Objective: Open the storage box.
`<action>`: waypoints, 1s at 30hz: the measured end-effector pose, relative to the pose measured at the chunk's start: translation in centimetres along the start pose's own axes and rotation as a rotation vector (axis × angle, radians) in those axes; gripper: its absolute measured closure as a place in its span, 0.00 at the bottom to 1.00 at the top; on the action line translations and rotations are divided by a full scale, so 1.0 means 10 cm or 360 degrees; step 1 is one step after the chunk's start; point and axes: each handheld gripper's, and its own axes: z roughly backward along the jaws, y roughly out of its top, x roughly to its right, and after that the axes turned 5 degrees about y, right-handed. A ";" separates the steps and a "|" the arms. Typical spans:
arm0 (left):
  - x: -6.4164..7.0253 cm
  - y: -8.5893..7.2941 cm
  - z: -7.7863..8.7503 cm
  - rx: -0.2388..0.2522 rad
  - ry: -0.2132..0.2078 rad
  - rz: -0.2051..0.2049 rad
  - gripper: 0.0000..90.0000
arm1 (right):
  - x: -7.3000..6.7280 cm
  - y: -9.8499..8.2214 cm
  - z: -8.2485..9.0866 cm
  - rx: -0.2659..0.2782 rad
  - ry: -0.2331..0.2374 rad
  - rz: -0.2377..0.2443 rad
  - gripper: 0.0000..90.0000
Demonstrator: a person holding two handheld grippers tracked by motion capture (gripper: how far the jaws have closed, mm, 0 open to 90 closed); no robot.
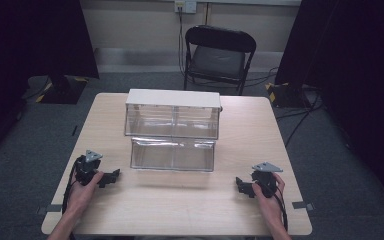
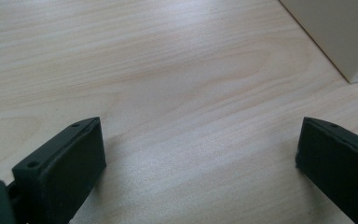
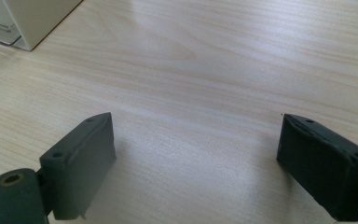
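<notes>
- High view gives me the light wooden table [image 1: 180, 205] first, with a black folding chair [image 1: 219, 55] standing beyond its far edge.
- On the table, toward the far edge and about midway between the left and right edges, I see a white-topped cabinet [image 1: 172, 114] with clear drawers; its lower drawer [image 1: 173, 155] is pulled out toward the near edge.
- My left gripper [image 1: 111, 177] rests by the near left corner, held in the person's left hand [image 1: 82, 190]; it points in toward the middle of the table.
- My right gripper [image 1: 241, 186] rests by the near right corner in the right hand [image 1: 270, 192], also pointing inward, well apart from the drawer.
- Left gripper view: I see the left gripper's [image 2: 200, 158] jaws spread wide over bare wood, holding nothing, with a corner of the cabinet [image 2: 335, 32] at upper right.
- Right gripper view: I see the right gripper's [image 3: 196, 158] jaws equally wide, holding nothing, with the cabinet corner [image 3: 37, 18] at upper left.
</notes>
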 end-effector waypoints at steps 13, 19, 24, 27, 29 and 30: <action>0.01 0.01 0.05 0.0026 0.0021 0.0020 0.18 | 0.00 0.00 0.00 0.0000 0.0000 0.0000 0.12; 0.06 0.04 0.15 0.0092 -0.0052 0.0019 0.19 | 0.00 0.00 0.00 0.0000 0.0000 0.0001 0.12; 0.12 0.08 0.21 0.0131 -0.0130 -0.0003 0.19 | 0.00 0.00 0.00 0.0000 0.0000 0.0000 0.12; 0.16 0.10 0.23 0.0149 -0.0149 -0.0013 0.19 | 0.00 0.00 0.00 0.0000 0.0000 0.0000 0.12; 0.20 0.11 0.27 0.0172 -0.0198 -0.0026 0.18 | 0.00 0.00 0.00 0.0000 0.0000 0.0000 0.12; 0.21 0.11 0.27 0.0174 -0.0218 -0.0029 0.18 | 0.00 0.00 0.00 0.0000 0.0000 0.0000 0.12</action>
